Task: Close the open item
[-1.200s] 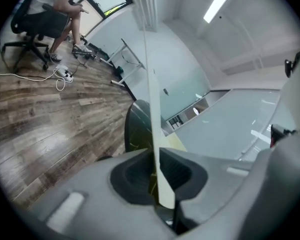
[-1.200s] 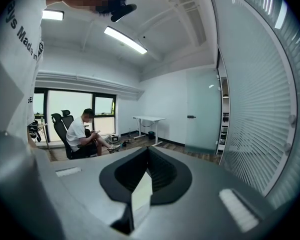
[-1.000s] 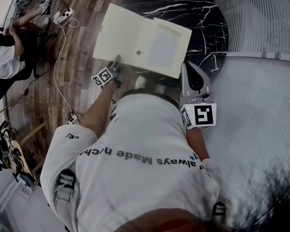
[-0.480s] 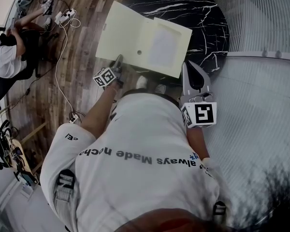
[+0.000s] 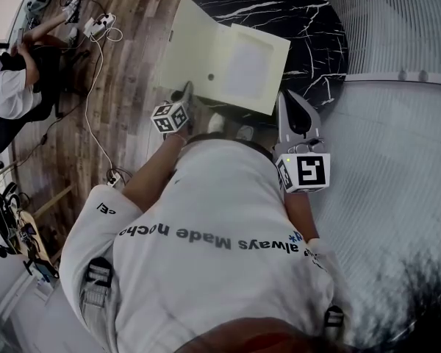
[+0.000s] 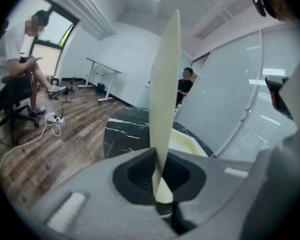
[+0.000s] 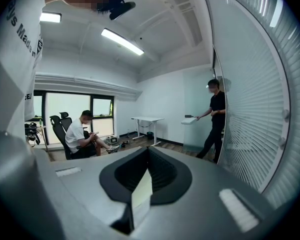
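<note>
A cream folder [image 5: 242, 68] lies open on the round black marble table [image 5: 309, 20]. Its left cover [image 5: 187, 46] is raised off the table, and my left gripper [image 5: 187, 90] is shut on the cover's near edge. In the left gripper view the cover [image 6: 165, 84] stands almost upright, edge-on, between the closed jaws of the left gripper [image 6: 159, 184]. My right gripper [image 5: 282, 100] is at the folder's near right corner. In the right gripper view a cream corner [image 7: 141, 194] is pinched in the right gripper [image 7: 142, 181].
A glass wall with blinds [image 5: 397, 20] runs along the right. A person sits on a chair [image 5: 7, 79] at far left, with cables and a power strip [image 5: 95, 26] on the wood floor. Another person stands [image 7: 215, 119] by the blinds.
My left gripper has moved up and to the right with the cover, which has swung up from lying flat and looks narrower from above. The right gripper has stayed put.
</note>
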